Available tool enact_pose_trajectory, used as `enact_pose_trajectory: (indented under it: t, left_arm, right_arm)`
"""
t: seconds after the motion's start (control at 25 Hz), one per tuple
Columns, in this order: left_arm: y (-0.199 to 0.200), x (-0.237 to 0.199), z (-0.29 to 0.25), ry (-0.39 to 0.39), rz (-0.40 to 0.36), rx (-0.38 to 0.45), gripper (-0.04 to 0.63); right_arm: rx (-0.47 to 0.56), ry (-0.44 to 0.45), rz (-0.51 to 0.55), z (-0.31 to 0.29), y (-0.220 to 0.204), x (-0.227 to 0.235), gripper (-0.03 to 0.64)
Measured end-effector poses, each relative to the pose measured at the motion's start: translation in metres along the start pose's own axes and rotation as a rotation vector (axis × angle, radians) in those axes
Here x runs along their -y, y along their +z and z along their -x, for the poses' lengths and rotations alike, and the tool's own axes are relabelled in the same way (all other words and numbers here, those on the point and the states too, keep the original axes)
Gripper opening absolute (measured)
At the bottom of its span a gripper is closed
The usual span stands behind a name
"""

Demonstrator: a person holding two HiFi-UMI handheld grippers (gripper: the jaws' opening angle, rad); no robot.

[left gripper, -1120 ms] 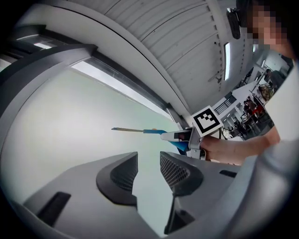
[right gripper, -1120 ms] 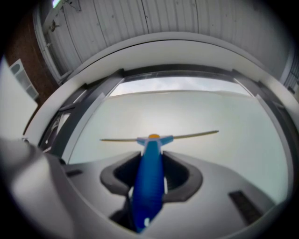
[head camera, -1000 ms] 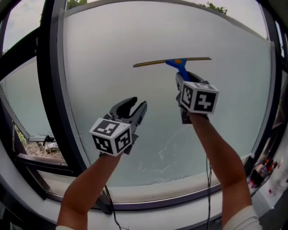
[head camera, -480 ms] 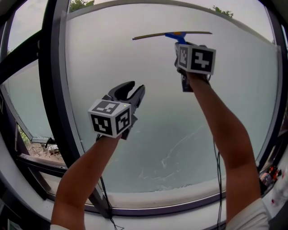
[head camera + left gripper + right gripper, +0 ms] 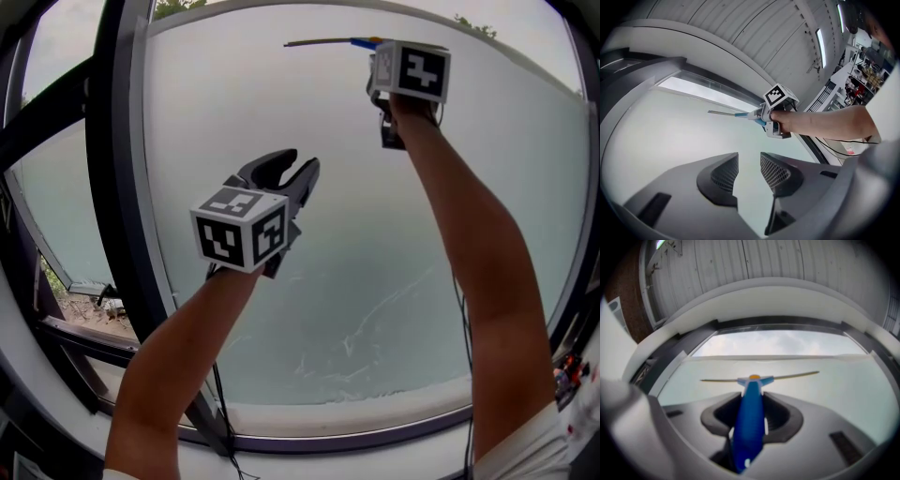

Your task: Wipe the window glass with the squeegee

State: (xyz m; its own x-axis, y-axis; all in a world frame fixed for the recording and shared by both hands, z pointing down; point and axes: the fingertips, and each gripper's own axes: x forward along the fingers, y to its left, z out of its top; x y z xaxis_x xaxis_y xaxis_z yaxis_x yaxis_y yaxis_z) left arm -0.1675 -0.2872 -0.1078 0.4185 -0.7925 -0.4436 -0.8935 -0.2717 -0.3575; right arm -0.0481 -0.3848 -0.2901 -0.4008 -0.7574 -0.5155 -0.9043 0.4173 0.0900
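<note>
- Since a second ago, our right gripper (image 5: 379, 54) has carried the squeegee (image 5: 319, 42) from mid-pane to the head view's upper edge; our left gripper (image 5: 292, 172) hovers centre-left, before the window glass (image 5: 375, 244).
- Left gripper view: jaws spread, nothing between; squeegee (image 5: 724, 113) at upper centre.
- Right gripper view: jaws pinch the blue handle (image 5: 751, 416), blade level near the pane's top. We judge a downward stroke comes next, needing even pressure; blade contact is hard to tell.
</note>
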Motion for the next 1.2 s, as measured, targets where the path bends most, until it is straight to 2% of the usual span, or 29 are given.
enact_pose_trajectory:
  t: [0.36, 0.88, 1.2]
  left_arm:
    - [-0.003, 0.006, -0.004, -0.028, 0.004, -0.002, 0.166]
    - [-0.02, 0.021, -0.007, -0.098, 0.061, -0.029, 0.166]
    - [-0.032, 0.036, -0.008, -0.113, 0.075, -0.04, 0.166]
  right_arm:
    - [-0.031, -0.039, -0.016, -0.014, 0.002, 0.017, 0.152]
    - [-0.077, -0.026, -0.009, -0.025, -0.012, 0.017, 0.152]
    - [-0.082, -0.019, -0.016, -0.012, -0.024, 0.018, 0.152]
